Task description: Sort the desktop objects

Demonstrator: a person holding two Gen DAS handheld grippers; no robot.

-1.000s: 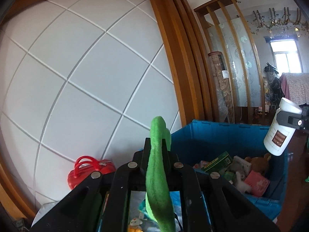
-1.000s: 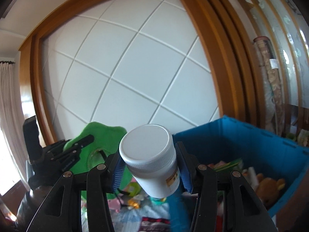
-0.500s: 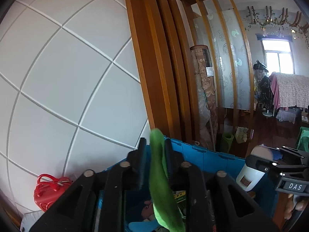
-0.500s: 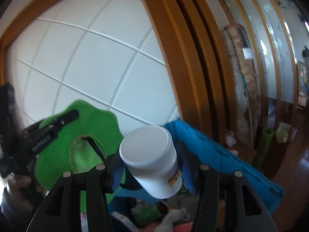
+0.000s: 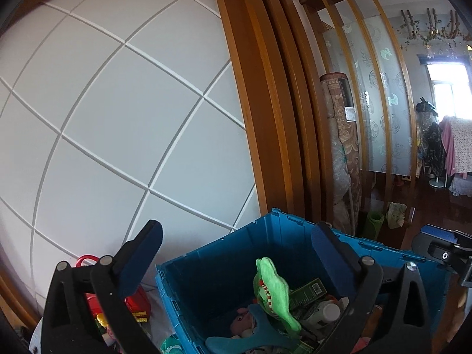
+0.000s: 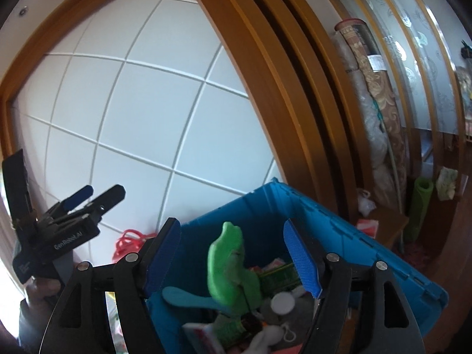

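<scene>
Both our grippers, left [image 5: 236,244] and right [image 6: 233,250], have just been opening; they now gape empty over the blue plastic bin [image 5: 224,268]. The floppy green plush [image 5: 273,290] and the round-capped white bottle [image 6: 283,302] lie among the clutter inside. A red basket [image 5: 138,302] stands beside the bin against the panelled wall [image 5: 118,118].

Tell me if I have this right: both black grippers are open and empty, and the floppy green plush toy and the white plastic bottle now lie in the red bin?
Nearly. The bin is blue plastic, not red, as the right wrist view shows. The rest holds: left gripper and right gripper have just been opening with nothing between their pads, and the floppy green plush toy and white plastic bottle lie inside it.
</scene>
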